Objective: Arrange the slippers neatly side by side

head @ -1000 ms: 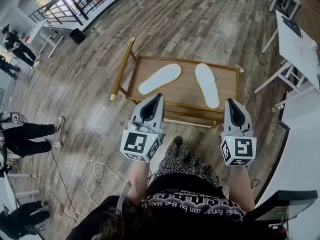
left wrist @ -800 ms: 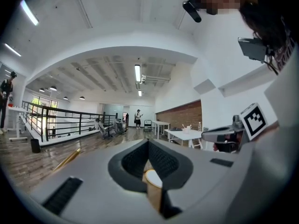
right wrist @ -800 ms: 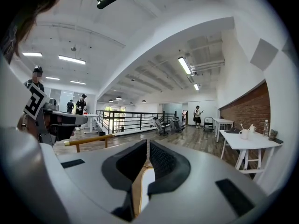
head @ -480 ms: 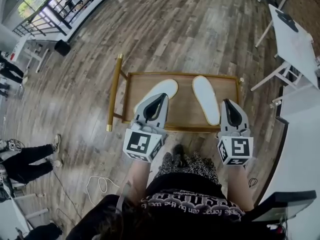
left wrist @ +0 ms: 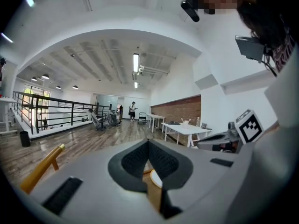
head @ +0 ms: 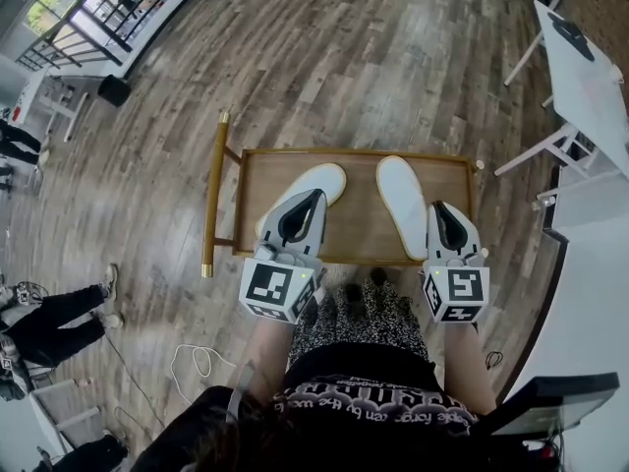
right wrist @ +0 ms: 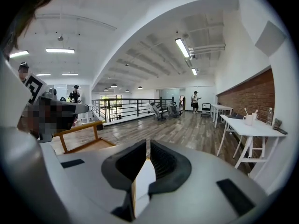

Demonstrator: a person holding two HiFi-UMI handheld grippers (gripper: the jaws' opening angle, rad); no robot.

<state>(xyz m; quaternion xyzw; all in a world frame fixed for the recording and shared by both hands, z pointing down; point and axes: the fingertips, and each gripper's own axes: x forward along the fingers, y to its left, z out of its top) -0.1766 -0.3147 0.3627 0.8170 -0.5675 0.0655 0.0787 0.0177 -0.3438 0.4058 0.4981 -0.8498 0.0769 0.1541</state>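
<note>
Two white slippers lie on a low wooden table (head: 354,234) with a gold frame. The left slipper (head: 319,178) lies slanted, its near end hidden under my left gripper (head: 315,194). The right slipper (head: 400,200) lies almost straight, just left of my right gripper (head: 438,206). Both grippers hover over the table's near edge, shut and empty. In the left gripper view the left gripper (left wrist: 148,141) is shut, with a bit of white slipper (left wrist: 156,178) below it. In the right gripper view the right gripper (right wrist: 146,143) is shut too, above a white slipper (right wrist: 142,181).
White tables (head: 588,77) stand at the right. A person's legs (head: 49,313) and a loose cable (head: 197,360) are on the wooden floor at the left. A railing (head: 98,8) and a black box (head: 116,90) sit far left. My own patterned legs (head: 364,318) are below the table.
The table with the slippers has come closer under both grippers, which now reach over its near edge. Both grippers stay shut.
</note>
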